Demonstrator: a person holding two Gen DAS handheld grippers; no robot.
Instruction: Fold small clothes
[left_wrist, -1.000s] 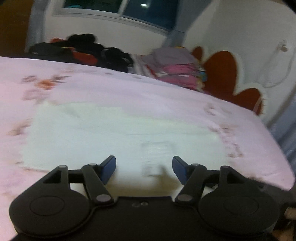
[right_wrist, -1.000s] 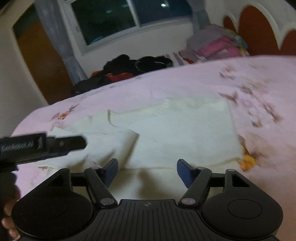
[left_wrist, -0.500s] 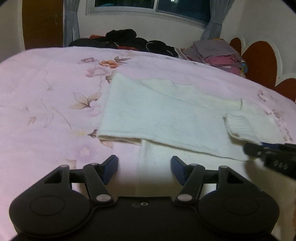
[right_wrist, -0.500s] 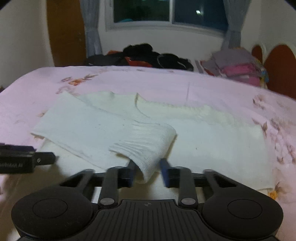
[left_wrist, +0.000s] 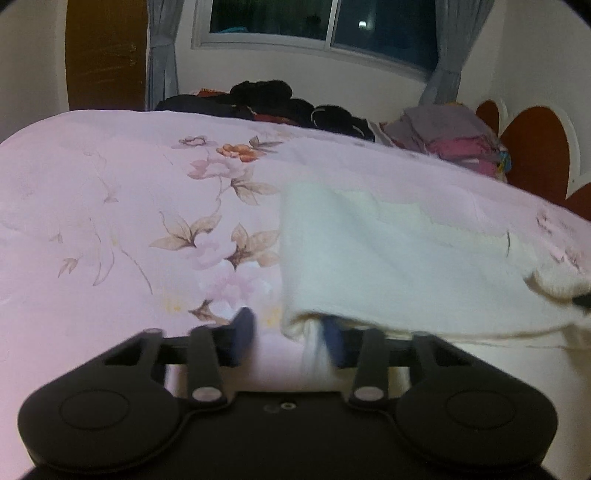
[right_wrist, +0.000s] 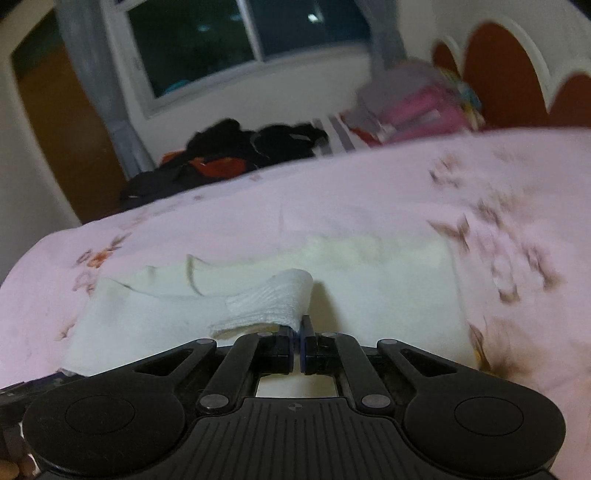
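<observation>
Cloth first, from the left wrist view: a cream sweater (left_wrist: 388, 258) lay flat on the pink floral bedspread (left_wrist: 110, 221), right of centre, its near left corner lifted slightly off the cover. The left gripper (left_wrist: 288, 332) sat low at that corner with its jaws closing; the corner's edge hung between the blue pads (left_wrist: 243, 328), which were blurred and had not yet met on it. A ribbed cuff (left_wrist: 554, 284) stood up at the far right edge of the picture. Dark clothes (left_wrist: 266, 99) and a folded stack (left_wrist: 450, 140) lay at the far side of the bed, under a window (left_wrist: 317, 29).

From the right wrist view, the right gripper (right_wrist: 298, 345) was pinched tight on the cuff (right_wrist: 273, 299) of the sweater's sleeve, which curled up and over from the fingertips. The sweater (right_wrist: 388, 280) spread beyond it across the bedspread (right_wrist: 369, 184). The picture was blurred toward the right. The same dark clothes (right_wrist: 240, 151) and stack (right_wrist: 413, 107) showed at the back.
</observation>
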